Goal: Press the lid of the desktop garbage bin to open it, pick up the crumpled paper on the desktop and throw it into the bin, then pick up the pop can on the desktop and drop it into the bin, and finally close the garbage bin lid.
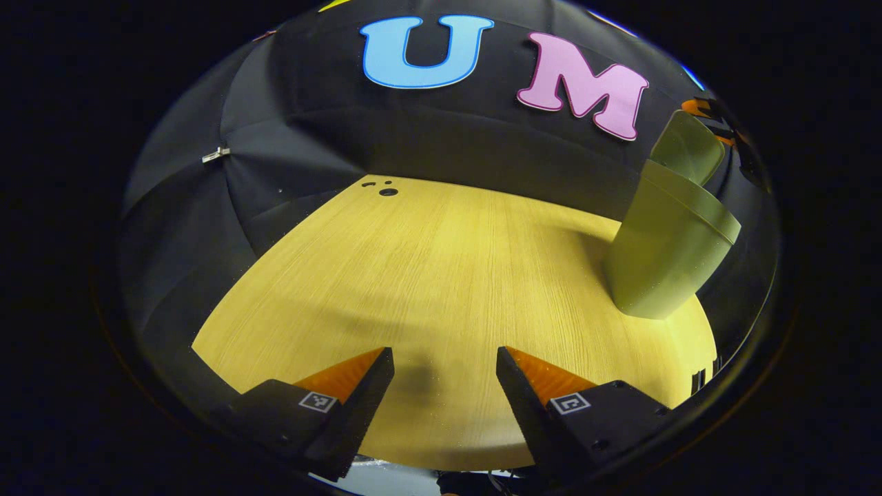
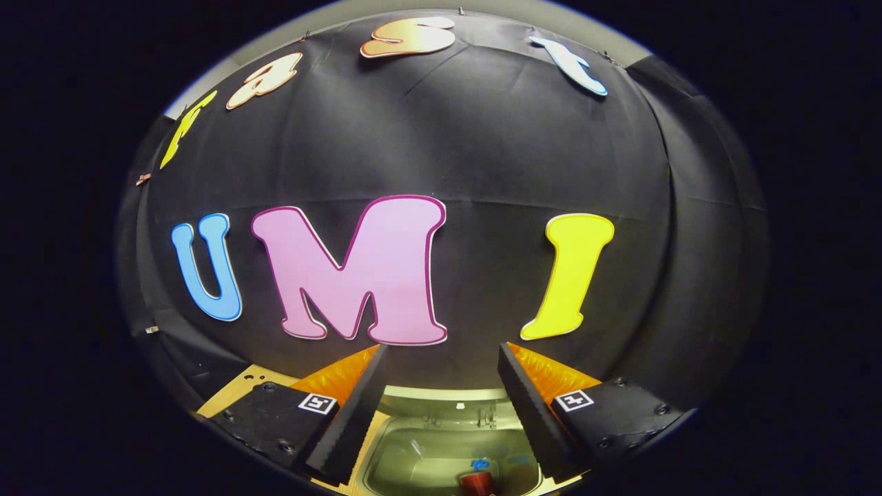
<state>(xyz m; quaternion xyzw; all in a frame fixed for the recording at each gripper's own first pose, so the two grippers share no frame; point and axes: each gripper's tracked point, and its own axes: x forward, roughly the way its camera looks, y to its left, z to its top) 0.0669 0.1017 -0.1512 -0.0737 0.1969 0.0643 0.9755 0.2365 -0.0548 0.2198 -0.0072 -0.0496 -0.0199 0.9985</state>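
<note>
Bin (image 1: pixel 665 241) is the landmark. In the left gripper view it stands on the counter (image 1: pixel 441 275) at the far right edge, lid (image 1: pixel 689 145) tipped up and back, so it's open.

Right gripper view looks down past the bin's rim (image 2: pixel 441 394) into the cavity. Something red and cylindrical (image 2: pixel 477 482) sits at the bottom, likely the pop can, with a blue bit (image 2: pixel 480 465) next to it. Too cropped to confirm. Can't make out the crumpled paper inside; the counter stretch left of the bin carries neither paper nor can.

Judgement: both drops look done, step in hand is the last one, closing the lid.

Tongs:
- left tongs (image 1: pixel 444 362): spread wide, empty, hovering over the counter well left of the bin.
- right tongs (image 2: pixel 441 358): spread wide, empty, poised right above the bin mouth.

Next move calls for: right tongs need to get behind or on top of the upright lid and push it forward and down until it latches. Narrowing the jaws first would give a firmer pushing face. Light bin could slide on the counter, so the left tongs may need to brace its side.

Writing: no brand or label readable on the bin or the red thing. Small square black-and-white marker tags (image 1: pixel 569 403) sit on the tong bodies, no text on them.
</note>
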